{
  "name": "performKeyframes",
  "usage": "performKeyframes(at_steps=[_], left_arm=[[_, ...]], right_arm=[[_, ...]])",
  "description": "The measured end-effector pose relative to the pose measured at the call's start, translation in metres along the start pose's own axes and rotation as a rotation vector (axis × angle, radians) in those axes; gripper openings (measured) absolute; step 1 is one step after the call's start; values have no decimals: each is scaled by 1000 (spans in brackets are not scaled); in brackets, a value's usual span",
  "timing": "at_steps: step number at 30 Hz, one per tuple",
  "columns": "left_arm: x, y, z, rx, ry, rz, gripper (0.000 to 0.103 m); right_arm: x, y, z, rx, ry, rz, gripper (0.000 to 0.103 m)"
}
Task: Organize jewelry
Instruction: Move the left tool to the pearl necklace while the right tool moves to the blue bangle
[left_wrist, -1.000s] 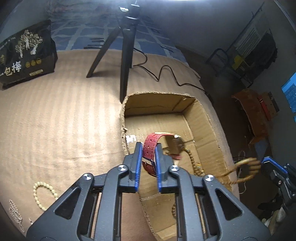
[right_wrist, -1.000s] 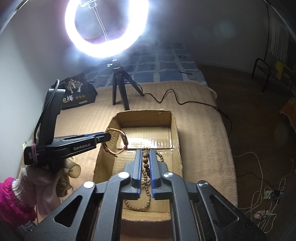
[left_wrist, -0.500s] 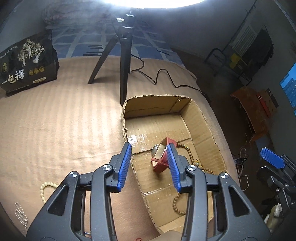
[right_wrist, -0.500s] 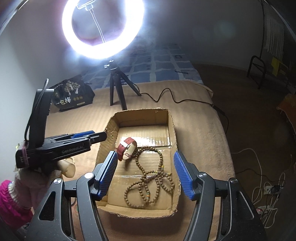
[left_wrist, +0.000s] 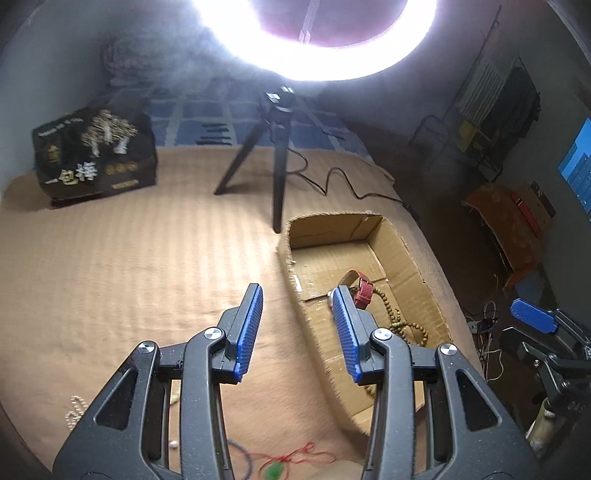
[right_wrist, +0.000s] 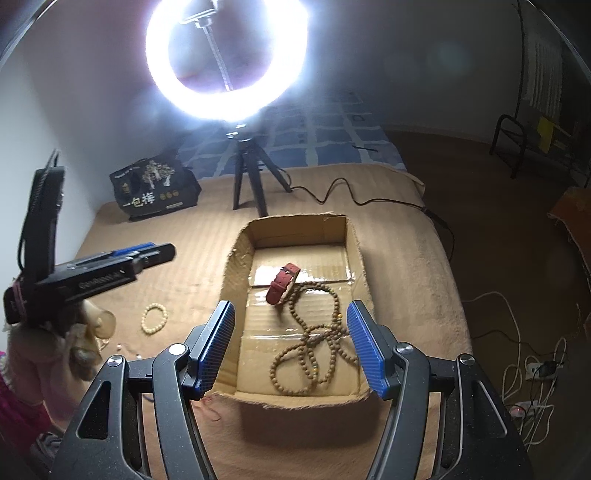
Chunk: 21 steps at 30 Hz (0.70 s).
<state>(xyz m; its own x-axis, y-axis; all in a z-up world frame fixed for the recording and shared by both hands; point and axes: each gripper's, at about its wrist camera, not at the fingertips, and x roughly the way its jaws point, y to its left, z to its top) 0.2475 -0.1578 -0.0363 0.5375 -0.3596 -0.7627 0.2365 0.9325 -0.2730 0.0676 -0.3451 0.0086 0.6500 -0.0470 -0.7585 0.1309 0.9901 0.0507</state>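
Both grippers are black frames with silver screws and ribbed blue pads. The left gripper (right_wrist: 147, 254) carries white lettering and a tall black mount; its hand (right_wrist: 55, 354) wears a pale glove and pink sleeve.

Ring light (right_wrist: 226, 59) glaring white on black tripod (right_wrist: 249, 181), cable (right_wrist: 369, 199) trailing off toward bed edge. Tan ribbed blanket (left_wrist: 129, 266) covering bed, blue checked sheet (right_wrist: 325, 144) showing beyond. Black printed bag (right_wrist: 155, 188) leaning by pale wall (right_wrist: 55, 92). Dark floor (right_wrist: 498, 240) lying right, white cords (right_wrist: 532, 365) tangling there. Metal rack (right_wrist: 517, 147) standing far right.
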Motion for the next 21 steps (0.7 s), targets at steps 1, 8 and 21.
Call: performKeyframes(at_steps=[1,8,21], left_arm=[[-9,5,-2,1,-11,1,40],[-61,54,-18,9,-36,53,40],[-114,166,-75,-113,6,143,59]], right_arm=[[-2,4,-1,-3,-5,1,63],[-18,35,-7,-38,-69,32,82],[3,102,-39,-139,18,138,82]])
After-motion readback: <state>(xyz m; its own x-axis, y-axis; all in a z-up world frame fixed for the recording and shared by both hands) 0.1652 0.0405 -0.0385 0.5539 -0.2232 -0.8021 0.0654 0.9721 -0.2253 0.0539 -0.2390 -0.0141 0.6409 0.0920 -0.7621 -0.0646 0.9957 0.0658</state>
